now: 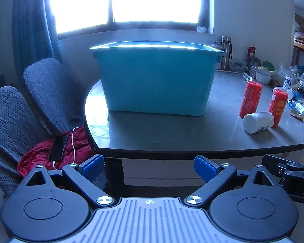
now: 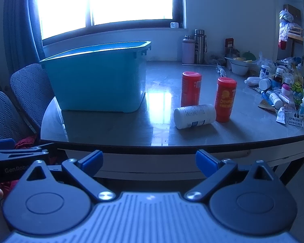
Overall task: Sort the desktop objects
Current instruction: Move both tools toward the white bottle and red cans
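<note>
Both grippers, left (image 1: 149, 169) and right (image 2: 149, 164), hang off the near edge of the dark round table (image 2: 115, 129), jaws spread, empty. Teal plastic bin (image 2: 95, 81) stands left. Two upright red canisters (image 2: 190, 89) (image 2: 226, 101) and a toppled white bottle (image 2: 194, 116) sit right of it. Bin contents hidden, so stage unclear. Any pickup needs a sideways grip on the rolling bottle.

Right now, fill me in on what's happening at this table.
A person holds a gripper in each hand, and both are short of the table's near edge with nothing in them. The left gripper and the right gripper both have their jaws spread wide. On the table stand a teal bin and two upright red canisters, with a white bottle lying on its side in front of them. Nothing has been picked up yet; sorting looks about to start.
</note>
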Demonstrator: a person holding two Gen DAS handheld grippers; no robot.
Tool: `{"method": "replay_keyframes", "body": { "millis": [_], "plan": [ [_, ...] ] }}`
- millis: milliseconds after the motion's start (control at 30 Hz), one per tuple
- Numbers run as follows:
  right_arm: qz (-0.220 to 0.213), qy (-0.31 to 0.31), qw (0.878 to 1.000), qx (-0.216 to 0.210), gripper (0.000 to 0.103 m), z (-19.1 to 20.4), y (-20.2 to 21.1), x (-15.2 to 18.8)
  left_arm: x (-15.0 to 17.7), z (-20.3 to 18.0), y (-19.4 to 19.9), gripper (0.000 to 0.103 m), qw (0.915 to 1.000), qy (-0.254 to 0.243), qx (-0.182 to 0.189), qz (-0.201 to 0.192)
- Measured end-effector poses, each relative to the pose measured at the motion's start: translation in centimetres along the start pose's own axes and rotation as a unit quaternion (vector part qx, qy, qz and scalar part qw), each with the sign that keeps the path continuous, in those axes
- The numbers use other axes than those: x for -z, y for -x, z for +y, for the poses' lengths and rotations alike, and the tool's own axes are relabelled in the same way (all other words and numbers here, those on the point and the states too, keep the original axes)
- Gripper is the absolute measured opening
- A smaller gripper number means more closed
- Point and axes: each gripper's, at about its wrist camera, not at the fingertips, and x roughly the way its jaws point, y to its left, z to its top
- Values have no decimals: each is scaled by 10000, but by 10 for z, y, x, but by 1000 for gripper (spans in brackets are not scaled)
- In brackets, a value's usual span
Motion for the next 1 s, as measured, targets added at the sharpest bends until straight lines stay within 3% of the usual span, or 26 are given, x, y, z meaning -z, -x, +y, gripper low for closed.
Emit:
{"method": "replay_keyframes", "body": {
  "millis": [167, 400, 1000],
  "plan": [
    [-10, -41, 10000, 27, 98, -7, 4, 2, 4, -12, 4, 97, 9997, -202, -86, -53],
    [63, -155, 9998, 75, 98, -22, 8, 2, 4, -23, 3, 97, 10000, 29, 60, 35],
    [43, -362, 9990, 258, 98, -51, 9, 2, -2, -49, -2, 97, 9994, -192, 296, 60]
  ]
}}
